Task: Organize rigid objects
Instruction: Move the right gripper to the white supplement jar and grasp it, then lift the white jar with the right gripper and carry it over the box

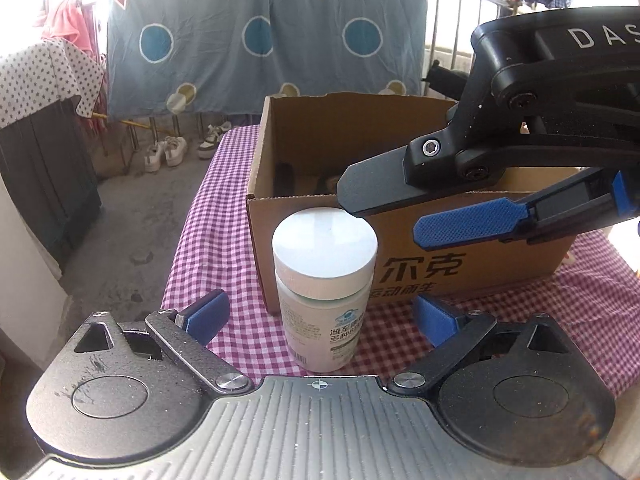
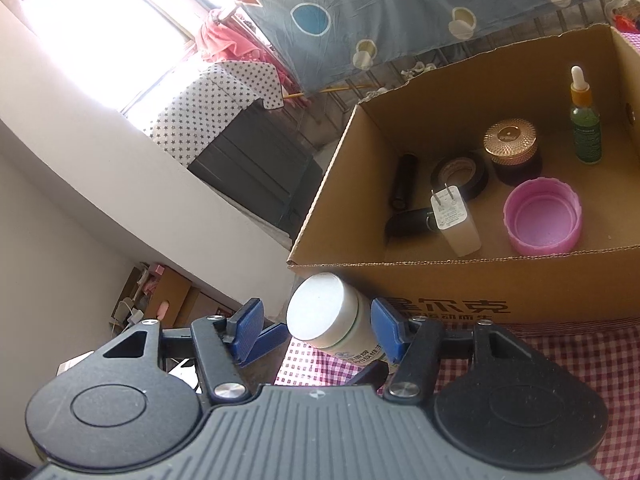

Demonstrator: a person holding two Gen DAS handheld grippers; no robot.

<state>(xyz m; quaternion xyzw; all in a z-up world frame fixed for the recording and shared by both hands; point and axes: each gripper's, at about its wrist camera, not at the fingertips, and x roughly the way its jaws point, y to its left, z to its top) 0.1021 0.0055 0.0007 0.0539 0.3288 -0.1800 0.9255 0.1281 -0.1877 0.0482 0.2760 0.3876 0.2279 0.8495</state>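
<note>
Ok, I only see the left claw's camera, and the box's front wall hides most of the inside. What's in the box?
Observer: The other camera looks down into the box. A pink lid lies open side up near its front wall.
Operator: Is anything tall in there?
Observer: Yes, a small green dropper bottle stands upright at the far right.
Operator: And the dark stuff on the left?
Observer: That's a black tube lying beside a roll of black tape.
</note>
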